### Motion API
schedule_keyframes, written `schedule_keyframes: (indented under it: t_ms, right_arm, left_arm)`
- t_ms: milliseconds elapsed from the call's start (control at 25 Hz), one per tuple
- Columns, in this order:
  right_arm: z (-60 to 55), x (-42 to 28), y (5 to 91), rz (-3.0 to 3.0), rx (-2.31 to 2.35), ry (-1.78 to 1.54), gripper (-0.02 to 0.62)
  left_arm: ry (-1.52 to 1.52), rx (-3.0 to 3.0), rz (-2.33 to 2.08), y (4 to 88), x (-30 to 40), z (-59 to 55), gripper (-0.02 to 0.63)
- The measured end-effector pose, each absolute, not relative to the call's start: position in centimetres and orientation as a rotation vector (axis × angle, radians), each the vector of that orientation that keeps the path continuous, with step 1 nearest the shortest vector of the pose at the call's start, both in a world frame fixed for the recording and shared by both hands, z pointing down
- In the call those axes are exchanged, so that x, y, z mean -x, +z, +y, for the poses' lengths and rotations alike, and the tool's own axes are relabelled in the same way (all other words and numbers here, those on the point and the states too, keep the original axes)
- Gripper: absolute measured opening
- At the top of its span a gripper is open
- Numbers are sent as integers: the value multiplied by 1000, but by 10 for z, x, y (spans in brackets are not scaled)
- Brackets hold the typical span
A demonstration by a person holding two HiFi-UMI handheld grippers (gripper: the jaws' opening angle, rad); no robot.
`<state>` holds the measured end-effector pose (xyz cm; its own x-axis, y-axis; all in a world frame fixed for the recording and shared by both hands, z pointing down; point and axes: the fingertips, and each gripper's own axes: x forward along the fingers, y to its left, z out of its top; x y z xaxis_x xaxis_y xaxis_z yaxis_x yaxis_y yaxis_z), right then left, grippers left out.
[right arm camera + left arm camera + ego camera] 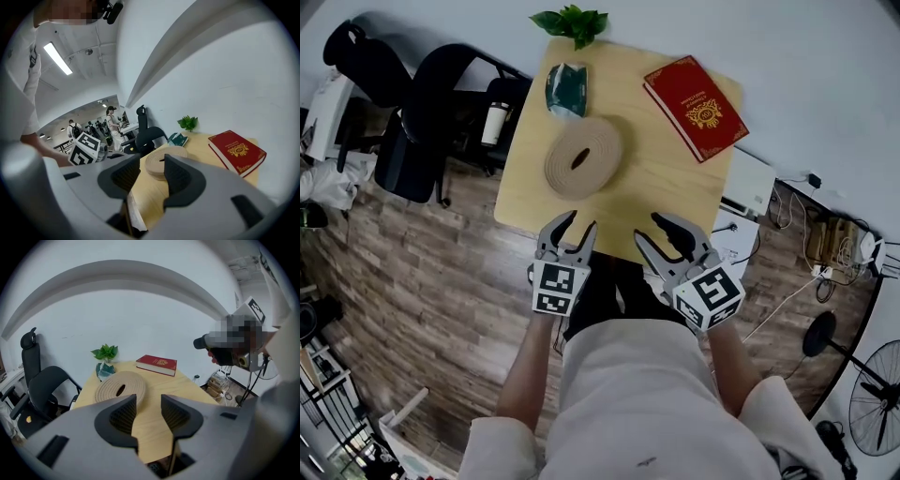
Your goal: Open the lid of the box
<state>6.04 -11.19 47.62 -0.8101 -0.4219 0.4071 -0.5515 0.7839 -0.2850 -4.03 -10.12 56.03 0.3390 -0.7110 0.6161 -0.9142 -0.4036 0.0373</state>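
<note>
A red book-shaped box (696, 107) with gold print lies shut at the far right corner of the light wooden table (666, 187). It also shows in the left gripper view (157, 364) and the right gripper view (236, 152). My left gripper (577, 225) hovers open over the table's near edge, with nothing between its jaws (149, 404). Beside it my right gripper (653, 231) is also open and empty (152, 166). Both are well short of the box.
A tan coiled ring (583, 156) lies mid-table, between the grippers and a green potted plant (567, 86) at the far edge. Black office chairs (422, 122) stand to the left. A white unit (750, 183), cables and a fan (877, 394) are on the floor at right.
</note>
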Motion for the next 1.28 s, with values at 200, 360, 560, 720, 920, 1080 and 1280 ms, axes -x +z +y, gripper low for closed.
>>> schedule_keyframes:
  t_ms: [200,360,560,720,920,1080,1280]
  right_arm:
    - [-114,-57,481,-2617,-817,572,150]
    - [-112,-52,482,-2591,-874,578,150]
    - [-109,-52,485,-2556,-943,598,150]
    - [-107,-52,490,-2536,-999,622,150]
    - [-104,-50,493,-2517,-1057,633,150]
    - [-100,-46,498,-2495,-1091,645,150]
    - [-98,-39,503,-2479,-1118,658,150]
  left_arm:
    - [817,-2249,-1413,577,58,-110,149]
    - [975,-2331,-1366,589,65,-116,149]
    - [1150,-2450,-1265,602,62,-125,149]
    - [1246,-2495,-1197,615,63,-129,149]
    - [1343,-2527,-1153,627,71,-132,150]
    - [1465,-2588,-1093,633,71,-131,152]
    - [1557,-2643,-1038,639,70,-135,150]
